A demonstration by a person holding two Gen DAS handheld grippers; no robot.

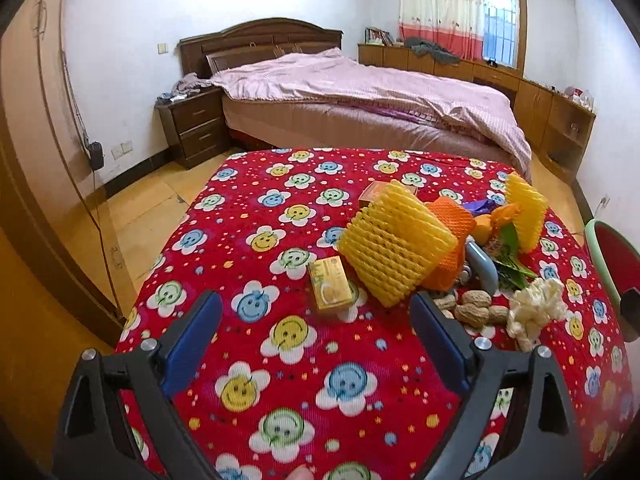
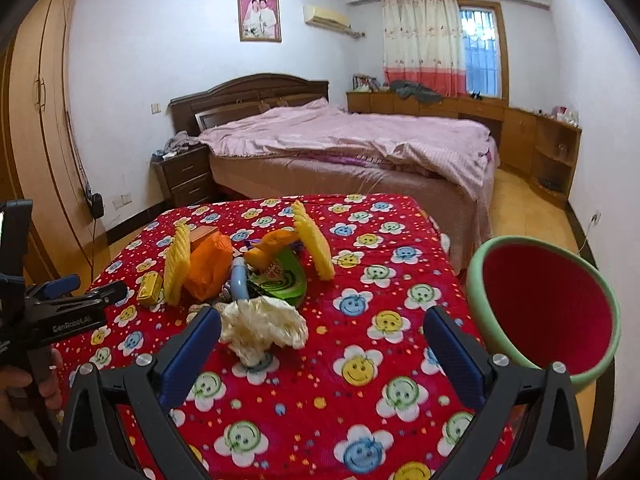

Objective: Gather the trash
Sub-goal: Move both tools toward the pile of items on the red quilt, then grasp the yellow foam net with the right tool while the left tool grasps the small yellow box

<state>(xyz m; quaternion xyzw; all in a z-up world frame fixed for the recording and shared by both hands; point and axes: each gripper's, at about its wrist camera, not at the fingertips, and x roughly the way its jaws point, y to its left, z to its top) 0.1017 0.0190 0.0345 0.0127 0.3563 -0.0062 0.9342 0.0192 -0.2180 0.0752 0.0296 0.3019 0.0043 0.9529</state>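
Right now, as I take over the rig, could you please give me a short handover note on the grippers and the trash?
Left gripper: open, empty, over the red tablecloth facing the small yellow box.
Right gripper: open, empty, just short of the crumpled white paper.
Trash: all in one pile on the cloth: yellow foam nets, orange net, green wrapper, peanuts.
Bin: red inside, green rim, off the table's right edge; nothing seen inside.
Done: nothing collected yet. Left: everything.
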